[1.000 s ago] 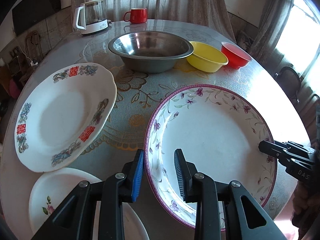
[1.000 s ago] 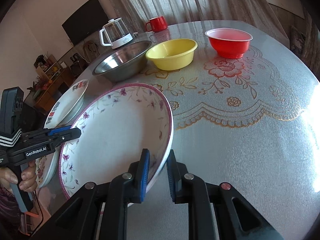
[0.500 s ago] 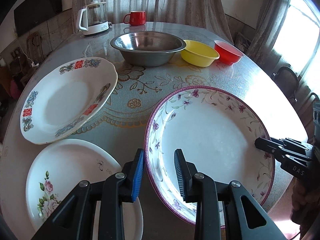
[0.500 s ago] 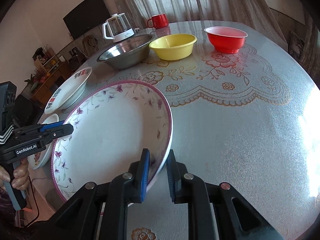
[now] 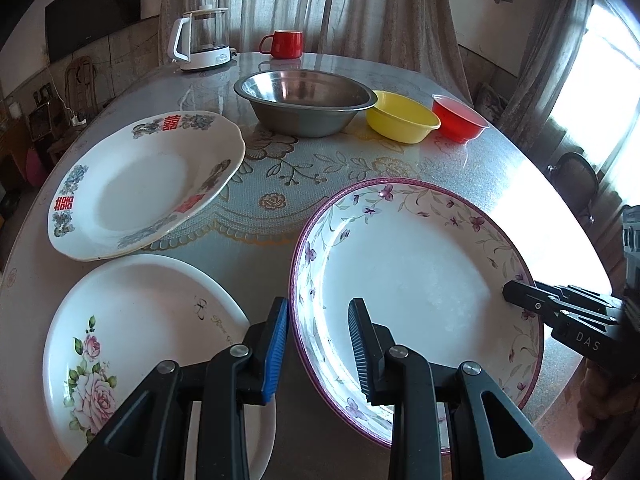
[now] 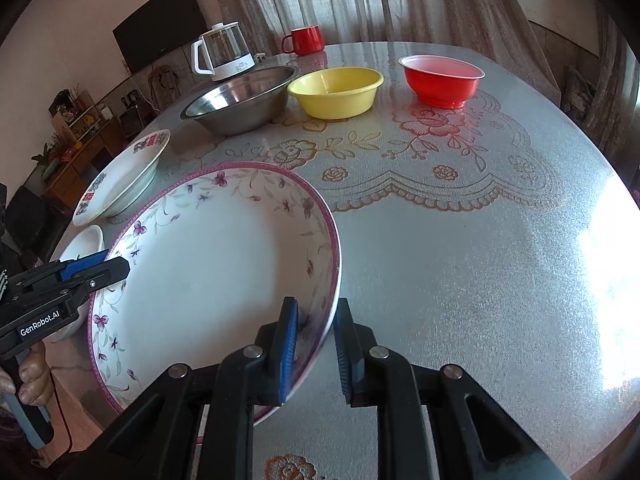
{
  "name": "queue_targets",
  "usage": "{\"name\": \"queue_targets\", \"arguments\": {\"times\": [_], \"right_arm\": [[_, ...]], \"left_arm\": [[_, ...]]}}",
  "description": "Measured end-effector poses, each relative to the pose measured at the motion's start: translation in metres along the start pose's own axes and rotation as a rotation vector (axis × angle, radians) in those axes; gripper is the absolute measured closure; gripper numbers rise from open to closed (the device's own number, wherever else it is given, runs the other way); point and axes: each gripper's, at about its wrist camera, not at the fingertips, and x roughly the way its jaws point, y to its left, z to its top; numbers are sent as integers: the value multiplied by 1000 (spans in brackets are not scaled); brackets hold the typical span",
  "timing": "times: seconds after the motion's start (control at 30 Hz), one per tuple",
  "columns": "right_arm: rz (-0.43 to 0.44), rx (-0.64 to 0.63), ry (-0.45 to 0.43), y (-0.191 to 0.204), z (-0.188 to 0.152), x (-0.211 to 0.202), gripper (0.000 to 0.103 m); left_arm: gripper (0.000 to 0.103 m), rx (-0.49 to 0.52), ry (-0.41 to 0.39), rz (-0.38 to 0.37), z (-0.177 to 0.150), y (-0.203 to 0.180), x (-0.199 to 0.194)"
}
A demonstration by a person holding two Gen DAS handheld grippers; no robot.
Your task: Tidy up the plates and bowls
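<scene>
Since a second ago the purple-rimmed plate has come nearer with both hands, so that more of the rose plate shows at the near left and the bowls sit farther off. Both tongs grip this plate by opposite sides of its rim: the left tongs have one pad outside the left edge and one inside the well, and the right tongs pinch the right edge the same way. The plate tilts, its right side higher in the right wrist view; whether it rests on the bench I cannot tell.

On the far left lies a white plate with red characters, its near edge just over the rose plate. Across the far side of the bench stand a steel bowl, a yellow bowl just beside it, and a red bowl to the right. Beyond them are a glass kettle and a red mug. A hand holds the left tongs' handle.
</scene>
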Motion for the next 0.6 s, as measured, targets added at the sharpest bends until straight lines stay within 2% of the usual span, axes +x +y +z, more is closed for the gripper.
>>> {"name": "queue_targets", "arguments": {"times": [0.07, 0.23, 0.4, 0.6], "right_arm": [[15, 21, 5, -2, -1, 0, 85], [10, 19, -31, 2, 4, -9, 75], [-14, -3, -81, 8, 14, -20, 75], [39, -42, -106, 25, 28, -23, 74]], "left_arm": [[71, -6, -18, -2, 0, 1, -5], [68, -45, -50, -9, 2, 10, -16], [62, -88, -100, -15, 6, 25, -31], [61, -134, -143, 49, 11, 50, -42]]}}
